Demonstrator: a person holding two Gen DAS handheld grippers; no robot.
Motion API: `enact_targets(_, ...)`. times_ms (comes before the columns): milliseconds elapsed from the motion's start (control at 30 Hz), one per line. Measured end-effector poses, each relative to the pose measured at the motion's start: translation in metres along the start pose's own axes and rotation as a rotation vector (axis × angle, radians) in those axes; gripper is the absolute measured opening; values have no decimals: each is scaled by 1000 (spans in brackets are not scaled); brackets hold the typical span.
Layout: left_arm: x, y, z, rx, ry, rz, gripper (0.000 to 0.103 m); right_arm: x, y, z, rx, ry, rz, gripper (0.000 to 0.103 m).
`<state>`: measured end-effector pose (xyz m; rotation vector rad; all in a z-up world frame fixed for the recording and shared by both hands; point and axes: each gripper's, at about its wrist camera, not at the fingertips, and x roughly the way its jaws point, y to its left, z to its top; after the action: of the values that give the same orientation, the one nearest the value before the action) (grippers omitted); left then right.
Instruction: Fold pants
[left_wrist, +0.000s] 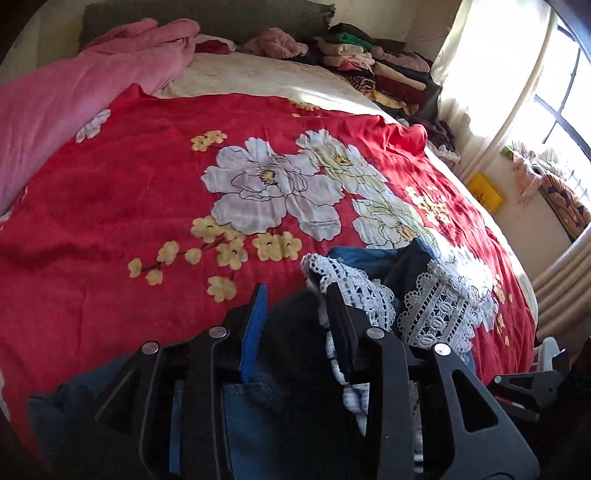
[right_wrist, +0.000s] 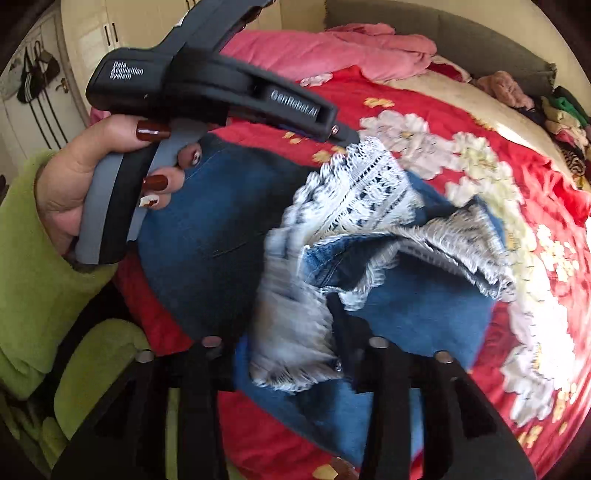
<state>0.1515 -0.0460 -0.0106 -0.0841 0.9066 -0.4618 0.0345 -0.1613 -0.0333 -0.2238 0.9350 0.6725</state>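
A: Where are the pants (right_wrist: 207, 236)?
B: Bunched on the red floral bedspread (left_wrist: 122, 192), lace cuffs (left_wrist: 436, 314) on top.
A: The claws?
B: Left claw (left_wrist: 295, 299) parted, empty; right claw (right_wrist: 280, 317) apart around lace, grip unclear.

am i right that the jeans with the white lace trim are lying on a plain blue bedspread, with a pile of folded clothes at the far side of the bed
Not quite. The bedspread is red with large white and yellow flowers, not plain blue, as the left wrist view shows. The rest holds: the jeans with white lace trim lie on it, and a pile of folded clothes sits at the far side.
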Motion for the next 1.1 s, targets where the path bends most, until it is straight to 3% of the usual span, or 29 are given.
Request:
enact_targets(133,0,9,-6,-60,-1,-28,30,-20,9,-3,-29,-65,43,59)
enact_targets(233,-3,6,-6,-58,-13,-49,32,-39,-6,-8,6,-101,39,60)
enact_targets(333,-6,-14,-8,4,-5,-115,45,-54,-26,-21,79,-101,-5,63)
enact_targets(467,1,-61,-14,150,29,-180,50,-60,-47,-41,136,-74,-52,64)
enact_targets(533,4,-81,-17,219,47,-216,61,-62,-53,-50,150,-64,-42,64)
enact_targets(633,10,-112,-22,340,64,-193,72,-62,-57,-58,157,-59,-29,64)
enact_targets(733,33,-132,-20,404,103,-96,71,-62,-60,-61,169,-54,-17,64)
enact_targets(767,42,-130,-19,405,114,-61,64,-62,-60,-61,169,-56,-13,64)
enact_targets(800,50,-128,-17,391,137,-37,37,-63,-59,-61,166,-62,-10,64)
enact_targets(833,55,-119,-15,357,155,-41,22,-62,-59,-60,163,-67,-7,64)
enact_targets(1000,44,-47,0,26,140,-171,22,-57,-50,-52,123,-86,0,64)
enact_targets(1067,35,-25,1,-31,113,-146,29,-55,-41,-47,89,-96,11,64)
enact_targets(1100,31,-19,2,-50,106,-136,38,-53,-33,-42,64,-101,17,64)
